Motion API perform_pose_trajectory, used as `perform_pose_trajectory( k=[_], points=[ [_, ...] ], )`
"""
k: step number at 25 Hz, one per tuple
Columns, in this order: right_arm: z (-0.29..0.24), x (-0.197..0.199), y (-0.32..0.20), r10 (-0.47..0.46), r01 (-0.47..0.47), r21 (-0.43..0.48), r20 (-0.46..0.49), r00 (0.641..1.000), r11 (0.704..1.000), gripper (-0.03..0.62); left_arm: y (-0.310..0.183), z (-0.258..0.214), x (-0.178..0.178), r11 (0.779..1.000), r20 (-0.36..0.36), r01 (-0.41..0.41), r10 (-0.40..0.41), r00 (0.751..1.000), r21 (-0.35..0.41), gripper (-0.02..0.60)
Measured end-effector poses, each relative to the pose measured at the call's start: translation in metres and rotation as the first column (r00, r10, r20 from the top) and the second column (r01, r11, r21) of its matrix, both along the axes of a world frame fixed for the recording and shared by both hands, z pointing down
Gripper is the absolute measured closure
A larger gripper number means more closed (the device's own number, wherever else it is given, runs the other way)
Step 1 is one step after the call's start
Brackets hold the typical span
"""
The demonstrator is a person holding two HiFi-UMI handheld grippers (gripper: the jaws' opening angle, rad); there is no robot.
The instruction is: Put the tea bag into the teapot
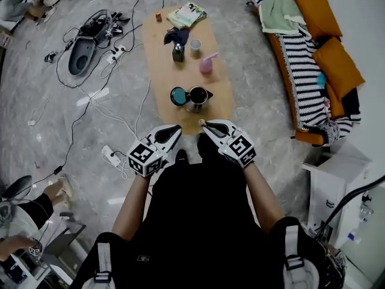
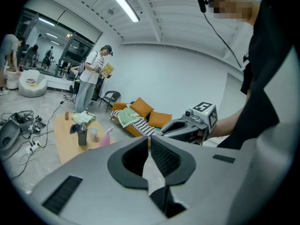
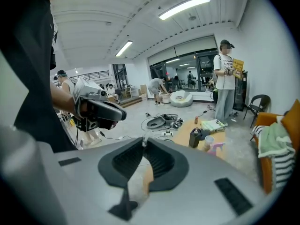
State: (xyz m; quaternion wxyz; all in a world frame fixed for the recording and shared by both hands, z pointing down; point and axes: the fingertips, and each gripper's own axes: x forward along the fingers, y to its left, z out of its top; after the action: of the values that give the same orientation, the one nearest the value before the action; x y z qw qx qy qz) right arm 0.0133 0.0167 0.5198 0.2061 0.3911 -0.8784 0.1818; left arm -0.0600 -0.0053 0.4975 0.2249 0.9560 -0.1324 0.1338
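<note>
Left hand-held gripper [image 1: 178,127] closed, empty; right hand-held gripper [image 1: 203,125] pinching one tea bag [image 3: 143,139] — one teapot [image 1: 197,96] beyond.

Your head view is evenly lit, slightly dim and muted, with soft shadows on the pale grey marbled floor [image 1: 258,59]; its fisheye edges bend and darken. In your left gripper view a long white ceiling strip light [image 2: 121,3] glares overhead; your right gripper view shows similar bright strip lights [image 3: 183,6]. Both curve strongly, with black corners and a soft foreground.
</note>
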Motion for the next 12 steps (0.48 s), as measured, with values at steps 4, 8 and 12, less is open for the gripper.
perform_pose_trajectory(
  k=[4,8,12],
  points=[
    [0.018,0.016,-0.016,-0.022,0.022,-0.027,0.007,1.000,0.999,0.554,-0.007,0.000,0.013,1.000,0.018,0.021,-0.021,1.000,0.000,0.555],
    [0.044,0.027,-0.033,-0.050,0.050,-0.053,-0.003,0.999,0.997,0.554,-0.014,0.002,0.021,0.999,0.042,0.048,-0.047,0.998,-0.003,0.555],
    [0.083,0.038,-0.052,-0.089,0.083,-0.106,-0.055,0.995,0.991,0.554,-0.026,0.003,0.029,0.996,0.053,0.084,-0.083,0.995,-0.016,0.555]
  ],
)
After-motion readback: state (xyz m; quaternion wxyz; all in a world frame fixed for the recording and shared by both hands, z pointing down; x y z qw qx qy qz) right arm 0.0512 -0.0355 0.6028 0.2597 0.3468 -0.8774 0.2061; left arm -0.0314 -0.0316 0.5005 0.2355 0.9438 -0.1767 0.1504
